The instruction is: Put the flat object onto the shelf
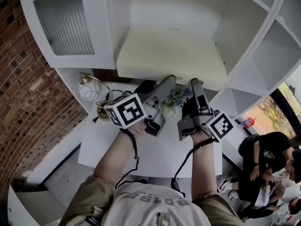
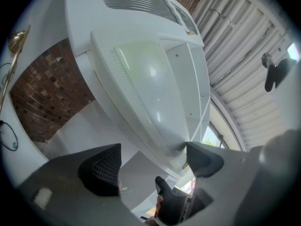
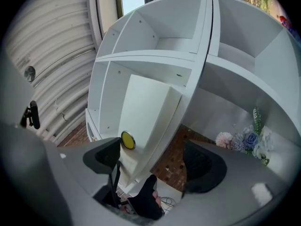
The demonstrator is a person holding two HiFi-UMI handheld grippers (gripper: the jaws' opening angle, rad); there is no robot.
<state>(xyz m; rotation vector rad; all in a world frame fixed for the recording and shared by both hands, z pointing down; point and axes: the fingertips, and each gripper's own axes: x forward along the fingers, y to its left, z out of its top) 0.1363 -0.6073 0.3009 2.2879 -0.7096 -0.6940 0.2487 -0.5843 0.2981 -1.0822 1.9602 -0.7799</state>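
Observation:
The flat object (image 1: 171, 55) is a cream-white slab lying in the white shelf's (image 1: 244, 36) wide middle compartment, its front edge toward me. Both grippers point up at that edge from below. My left gripper (image 1: 167, 83) is open with nothing between its jaws; in its own view the slab (image 2: 150, 84) fills the space beyond the left gripper (image 2: 153, 166). My right gripper (image 1: 196, 84) is also open and empty. In the right gripper view the slab (image 3: 146, 112) stands ahead of the right gripper (image 3: 153, 161), apart from the jaws.
A white table (image 1: 160, 154) lies under my arms, with artificial flowers (image 1: 176, 98) between the grippers and a gold lamp with a glass globe (image 1: 89, 91) at left. A ribbed-glass cabinet door (image 1: 63, 20) hangs upper left. People (image 1: 268, 159) sit at right. A yellow disc (image 3: 127, 140) shows on the shelf.

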